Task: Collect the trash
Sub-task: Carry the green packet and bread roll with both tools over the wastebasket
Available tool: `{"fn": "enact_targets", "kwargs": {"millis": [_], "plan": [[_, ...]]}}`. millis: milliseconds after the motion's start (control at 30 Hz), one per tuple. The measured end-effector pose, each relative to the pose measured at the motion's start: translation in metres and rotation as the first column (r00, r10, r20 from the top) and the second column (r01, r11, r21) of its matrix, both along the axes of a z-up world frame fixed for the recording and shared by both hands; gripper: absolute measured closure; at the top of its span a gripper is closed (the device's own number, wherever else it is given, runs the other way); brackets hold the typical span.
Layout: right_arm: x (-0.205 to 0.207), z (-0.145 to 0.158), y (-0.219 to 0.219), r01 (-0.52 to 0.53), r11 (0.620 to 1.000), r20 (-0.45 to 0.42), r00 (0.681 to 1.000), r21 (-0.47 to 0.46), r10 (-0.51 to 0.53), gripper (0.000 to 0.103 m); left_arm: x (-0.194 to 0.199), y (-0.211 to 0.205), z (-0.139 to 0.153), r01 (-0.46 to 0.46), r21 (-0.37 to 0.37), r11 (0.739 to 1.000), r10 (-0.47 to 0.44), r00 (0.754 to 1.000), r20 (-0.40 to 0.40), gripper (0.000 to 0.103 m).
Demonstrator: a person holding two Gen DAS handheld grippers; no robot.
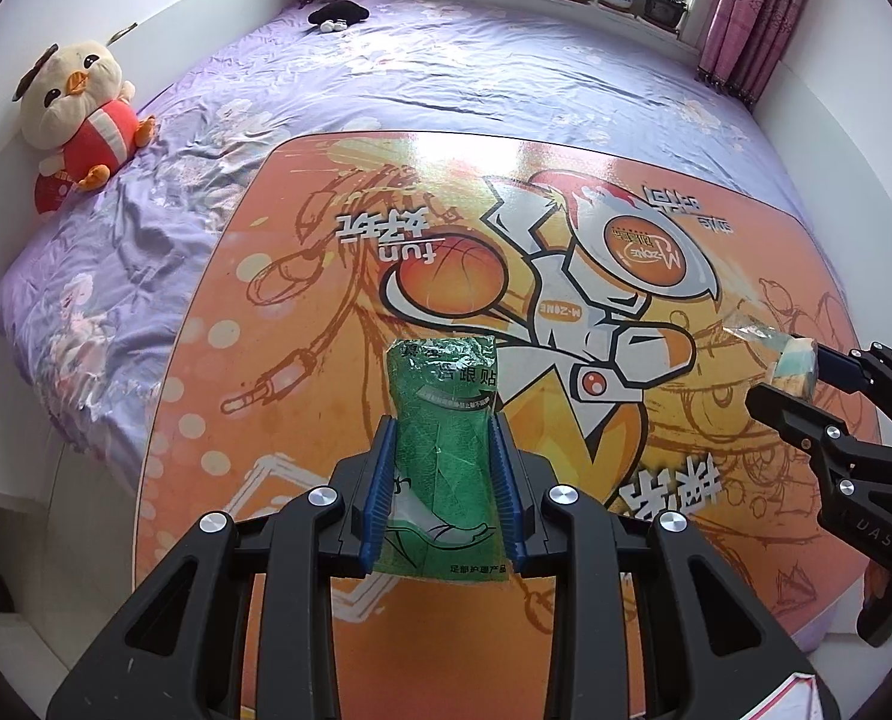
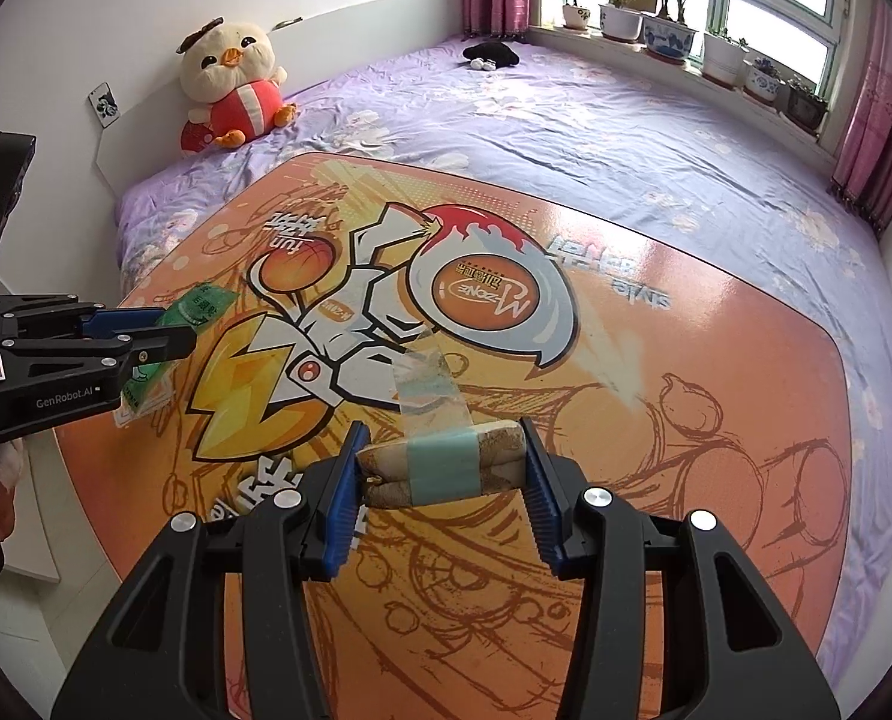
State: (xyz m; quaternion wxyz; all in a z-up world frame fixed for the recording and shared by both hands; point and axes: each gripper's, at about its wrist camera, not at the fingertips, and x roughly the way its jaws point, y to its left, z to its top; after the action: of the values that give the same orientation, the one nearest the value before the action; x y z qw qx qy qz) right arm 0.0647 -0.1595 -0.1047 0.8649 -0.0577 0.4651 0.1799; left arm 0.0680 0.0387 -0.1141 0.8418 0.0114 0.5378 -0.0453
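A low table with an orange cartoon tabletop (image 1: 302,312) stands on a bed with a purple flowered sheet (image 1: 505,72). At the left, against the white wall, sits a plush duck (image 1: 77,111) in a red shirt. A small black thing (image 1: 338,15) lies at the far end of the bed, too small to identify. Along the far side runs a windowsill with flower pots (image 2: 664,36), and pink curtains (image 2: 877,138) hang at the right.

The near edge of the tabletop is hidden behind both grippers in each view. The printed words on the tabletop are upside down and partly cut off.

The left gripper (image 1: 443,438) is closed on a green packet (image 1: 443,414). The blue pads (image 1: 380,492) press its two long sides, and the upper half of the packet sticks out forward past the jaws, above the near-left part of the tabletop. I cannot tell if it touches the surface.

The right gripper (image 2: 443,453) is closed on a folded beige wad (image 2: 446,468) wrapped with a pale green band. The wad sits crosswise between the jaws, with each end against a pad. A strip of clear tape (image 2: 428,384) runs forward from it over the middle of the tabletop; its far end is hard to see on the shiny print.
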Motion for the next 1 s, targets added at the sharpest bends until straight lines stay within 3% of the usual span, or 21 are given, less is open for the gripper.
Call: {"fn": "enact_targets", "kwargs": {"millis": [533, 800, 1000], "plan": [[-0.070, 0.030, 0.112, -0.217, 0.976, 0.049, 0.975, 0.010, 0.216, 0.053, -0.094, 0.097, 0.029, -0.135, -0.005, 0.991, 0.135, 0.989, 0.060, 0.073], [-0.111, 0.034, 0.197, -0.400, 0.916, 0.059, 0.916, 0.037, 0.398, 0.053, -0.156, 0.163, 0.020, -0.257, 0.002, 0.966, 0.257, 0.965, 0.050, 0.073], [-0.141, 0.021, 0.261, -0.521, 0.852, 0.024, 0.853, 0.053, 0.521, 0.053, -0.205, 0.216, 0.000, -0.370, -0.003, 0.929, 0.370, 0.929, 0.010, 0.073]]}}
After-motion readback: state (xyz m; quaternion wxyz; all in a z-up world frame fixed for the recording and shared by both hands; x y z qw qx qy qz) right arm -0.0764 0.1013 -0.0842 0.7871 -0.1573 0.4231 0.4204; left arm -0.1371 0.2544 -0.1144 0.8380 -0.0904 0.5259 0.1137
